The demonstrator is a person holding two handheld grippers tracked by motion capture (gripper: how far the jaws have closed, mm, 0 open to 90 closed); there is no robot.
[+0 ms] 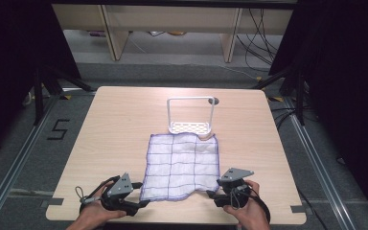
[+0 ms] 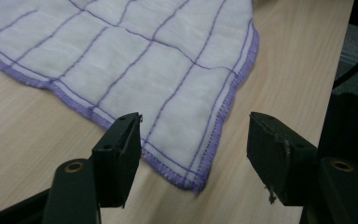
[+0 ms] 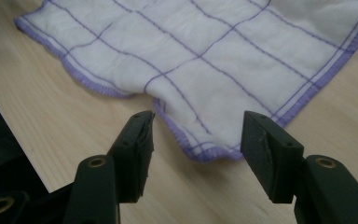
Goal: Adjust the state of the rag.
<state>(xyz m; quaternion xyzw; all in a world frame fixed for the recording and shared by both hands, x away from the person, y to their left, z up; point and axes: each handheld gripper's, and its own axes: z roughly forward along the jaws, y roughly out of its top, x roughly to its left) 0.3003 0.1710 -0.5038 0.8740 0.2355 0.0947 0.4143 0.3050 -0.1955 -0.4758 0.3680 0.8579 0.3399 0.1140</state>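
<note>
A white cloth [image 1: 182, 165] with a purple grid and purple hem lies spread flat on the wooden table [image 1: 124, 129]. My left gripper [image 1: 141, 203] sits at the cloth's near left corner, open, its jaws straddling that corner [image 2: 191, 179] just above the table. My right gripper [image 1: 212, 195] is open at the near right corner, and the hem's corner [image 3: 209, 151] lies between its jaws. Neither gripper holds anything.
A white wire rack [image 1: 190, 115] with a perforated base stands just beyond the cloth's far edge. The table's front edge [image 1: 172, 221] runs right under both hands. A dark hole [image 1: 214, 101] sits in the tabletop behind the rack.
</note>
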